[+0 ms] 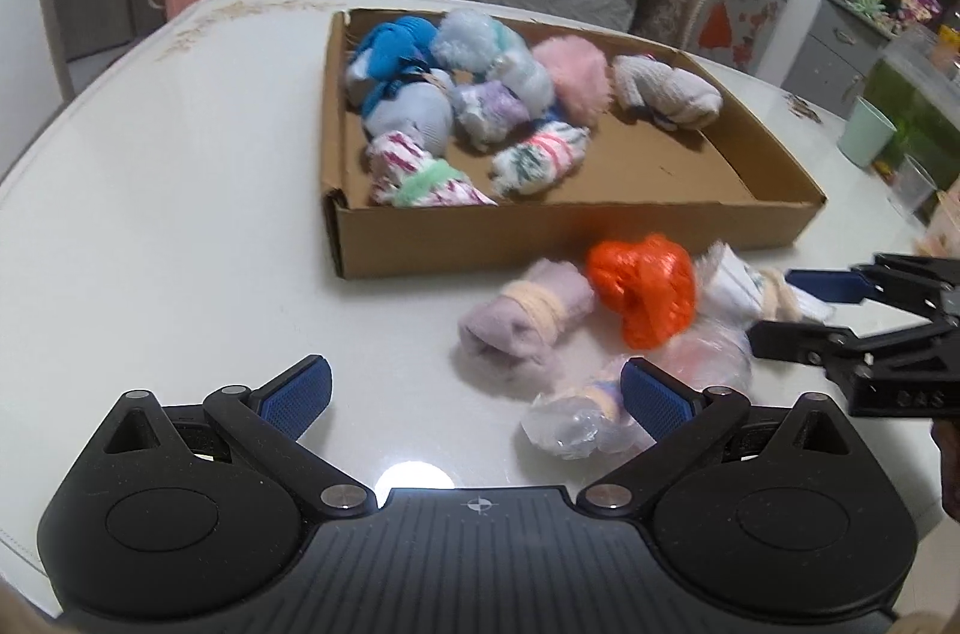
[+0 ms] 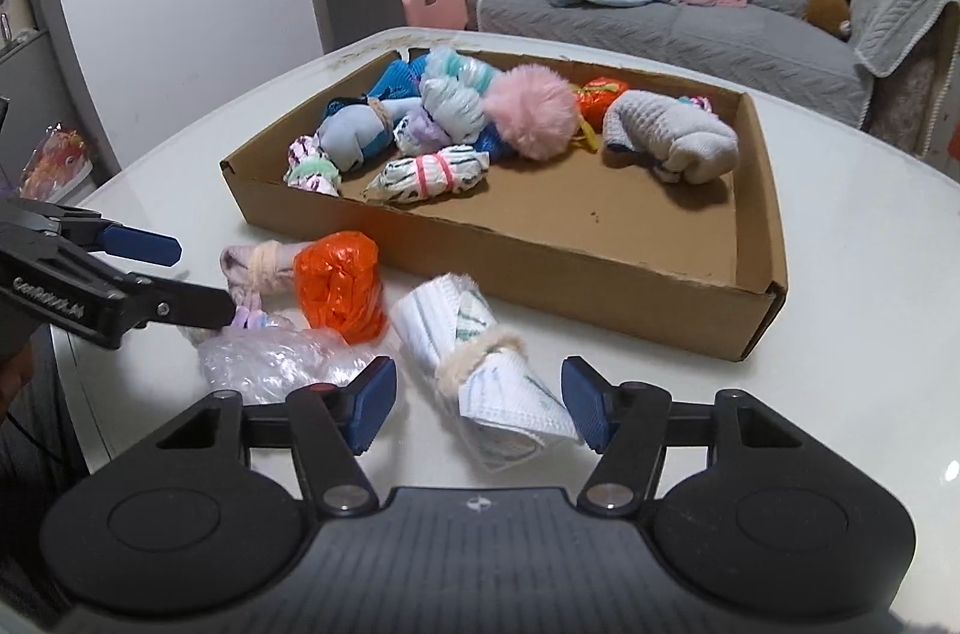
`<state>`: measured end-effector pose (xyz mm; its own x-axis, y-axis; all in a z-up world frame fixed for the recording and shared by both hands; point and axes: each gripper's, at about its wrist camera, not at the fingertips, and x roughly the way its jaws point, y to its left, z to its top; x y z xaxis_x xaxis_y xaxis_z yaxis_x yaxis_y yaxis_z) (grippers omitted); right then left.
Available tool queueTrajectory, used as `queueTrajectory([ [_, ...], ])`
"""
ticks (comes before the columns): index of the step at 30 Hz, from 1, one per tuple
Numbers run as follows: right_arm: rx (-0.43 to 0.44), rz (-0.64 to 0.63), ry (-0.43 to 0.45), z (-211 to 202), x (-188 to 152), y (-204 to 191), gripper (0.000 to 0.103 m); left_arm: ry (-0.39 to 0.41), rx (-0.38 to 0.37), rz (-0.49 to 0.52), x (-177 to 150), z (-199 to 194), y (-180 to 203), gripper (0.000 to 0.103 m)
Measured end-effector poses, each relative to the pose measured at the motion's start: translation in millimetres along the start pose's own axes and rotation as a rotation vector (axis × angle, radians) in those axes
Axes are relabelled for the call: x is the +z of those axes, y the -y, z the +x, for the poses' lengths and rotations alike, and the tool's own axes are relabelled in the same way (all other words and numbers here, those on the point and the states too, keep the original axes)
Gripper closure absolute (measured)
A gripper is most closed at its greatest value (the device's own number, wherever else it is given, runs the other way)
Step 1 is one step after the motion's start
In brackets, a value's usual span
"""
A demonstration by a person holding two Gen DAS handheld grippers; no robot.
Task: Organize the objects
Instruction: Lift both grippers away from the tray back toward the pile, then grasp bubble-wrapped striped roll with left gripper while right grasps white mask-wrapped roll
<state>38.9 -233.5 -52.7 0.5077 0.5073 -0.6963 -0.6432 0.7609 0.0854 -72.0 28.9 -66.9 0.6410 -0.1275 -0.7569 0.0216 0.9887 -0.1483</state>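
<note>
A shallow cardboard tray [image 1: 540,238] [image 2: 540,268] on the white table holds several rolled sock bundles. In front of it lie a lilac sock roll [image 1: 522,316] [image 2: 252,262], an orange plastic bundle [image 1: 642,292] [image 2: 339,286], a white cloth roll [image 1: 735,283] [image 2: 474,352] tied with a beige band, and a clear-plastic-wrapped bundle [image 1: 576,412] [image 2: 270,358]. My left gripper [image 1: 477,400] [image 2: 174,277] stands wide open, its right pad beside the wrapped bundle. My right gripper [image 2: 478,406] [image 1: 786,316] straddles the white roll's near end, with a gap at the left pad.
A green cup [image 1: 864,133] and a clear glass [image 1: 912,190] stand at the table's right edge. Behind the table are a grey sofa [image 2: 690,28] with a blue blanket and a pink chair [image 2: 435,4]. Shelves line the right wall.
</note>
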Motion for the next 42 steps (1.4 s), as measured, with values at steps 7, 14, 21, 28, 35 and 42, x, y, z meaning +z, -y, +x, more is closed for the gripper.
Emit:
queueTrajectory([
  [7,0.011,-0.027,-0.033,-2.4,-11.4,1.6,0.066,-0.029,0.002,0.095,-18.0,5.4,14.1,0.0],
  [14,-0.007,-0.025,-0.009,-9.0,-11.0,3.1,0.058,0.028,0.021,0.162,-21.3,1.4,19.1,0.001],
  [21,-0.01,-0.041,-0.019,10.7,-1.8,0.7,0.049,0.088,-0.015,0.279,-27.3,-1.0,25.2,0.024],
  [28,-0.019,-0.068,-0.021,14.1,-6.3,-3.4,0.05,0.08,-0.078,0.305,-32.6,0.5,30.3,0.046],
  [35,-0.018,-0.077,-0.007,9.8,-7.6,-4.2,0.073,0.085,-0.091,0.308,-34.5,-2.4,31.4,0.058],
  [42,-0.019,-0.088,0.016,-7.0,-7.0,-2.8,0.073,0.099,-0.1,0.307,-32.3,-17.6,27.7,0.059],
])
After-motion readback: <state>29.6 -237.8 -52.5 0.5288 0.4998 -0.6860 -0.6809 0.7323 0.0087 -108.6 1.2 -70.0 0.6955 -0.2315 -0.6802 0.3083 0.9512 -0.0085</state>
